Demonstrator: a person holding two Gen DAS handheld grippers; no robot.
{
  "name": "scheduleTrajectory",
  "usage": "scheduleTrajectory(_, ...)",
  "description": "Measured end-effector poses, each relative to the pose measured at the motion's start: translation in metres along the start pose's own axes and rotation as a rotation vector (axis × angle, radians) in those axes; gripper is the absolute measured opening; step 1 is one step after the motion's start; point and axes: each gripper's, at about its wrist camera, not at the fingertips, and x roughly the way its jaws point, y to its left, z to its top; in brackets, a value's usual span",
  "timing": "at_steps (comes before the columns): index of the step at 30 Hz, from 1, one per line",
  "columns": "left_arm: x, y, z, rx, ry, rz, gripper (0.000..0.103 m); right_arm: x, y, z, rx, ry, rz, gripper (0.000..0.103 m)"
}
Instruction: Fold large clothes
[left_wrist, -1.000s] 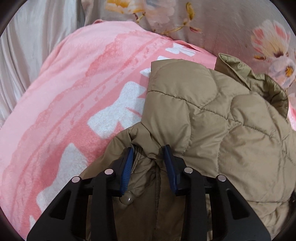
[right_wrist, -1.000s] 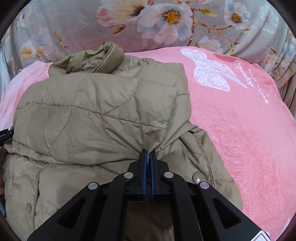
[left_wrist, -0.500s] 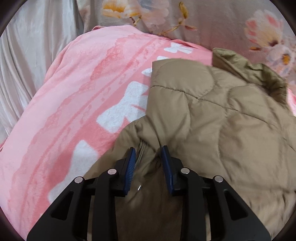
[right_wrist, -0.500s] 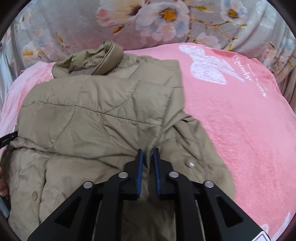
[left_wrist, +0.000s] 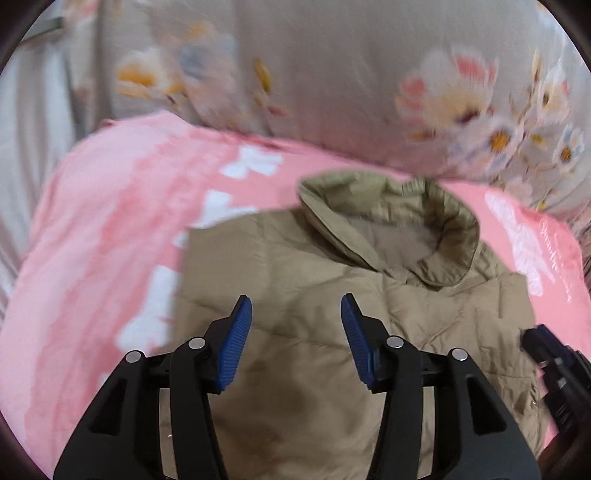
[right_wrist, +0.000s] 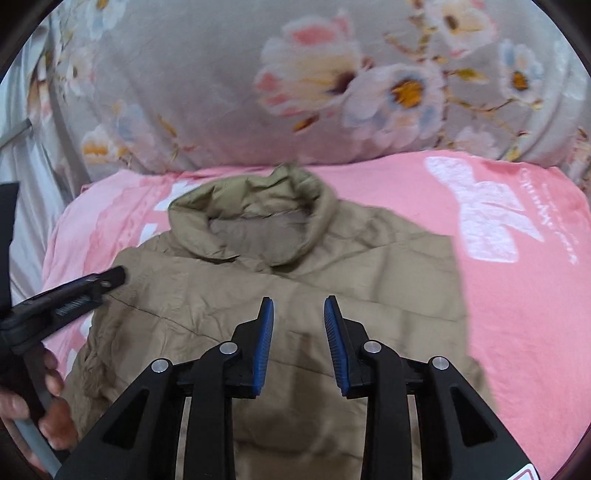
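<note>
Jacket: I see the tan puffy jacket (left_wrist: 314, 295) lying flat on the pink blanket (left_wrist: 103, 229). It sits near the middle of the blanket and looks folded in on itself.

Collar: The collar (right_wrist: 255, 218) stands up in a ring at the far end of the jacket, close to the blanket's far edge.

My left gripper: The left gripper (left_wrist: 296, 325) hangs over the jacket. Its jaws are opening. The blue pads (left_wrist: 236, 343) have a wide gap and nothing is between them. They do not touch the cloth.

My right gripper: The right gripper (right_wrist: 298, 325) hangs over the jacket too. Its jaws are opening, with a smaller gap than the left one. Nothing is pinched in it.

Side by side: From the left camera I see the right gripper poking in at the right edge of the view. From the right camera I see the left gripper at the left, with a hand (right_wrist: 33, 406) around its handle.

Blanket: Pink with white shapes and some small writing near its right edge.

Behind: A grey flowered cloth (right_wrist: 295, 92) lies bunched up along the blanket's far edge.

Blur: The left view is smeared, so small things are hard to make out.
</note>
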Motion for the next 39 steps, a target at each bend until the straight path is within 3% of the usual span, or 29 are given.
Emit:
scheduleTrajectory(4, 0.043, -0.012, -0.017, 0.005, 0.078, 0.027, 0.048, 0.042, 0.012, -0.018, -0.005, 0.085, 0.021, 0.030)
scheduleTrajectory(8, 0.052, -0.011, -0.040, 0.017, 0.028, 0.035, 0.049, 0.050, 0.020, -0.039, -0.059, 0.060, 0.008, 0.030)
scheduleTrajectory(15, 0.057, -0.014, -0.051, 0.029, -0.011, 0.058, 0.049, 0.059, 0.025, -0.050, -0.093, 0.042, -0.029, 0.030)
scheduleTrajectory(39, 0.061, -0.023, -0.054, 0.068, -0.022, 0.111, 0.050, 0.063, 0.021, -0.050, -0.073, 0.041, -0.018, 0.030)
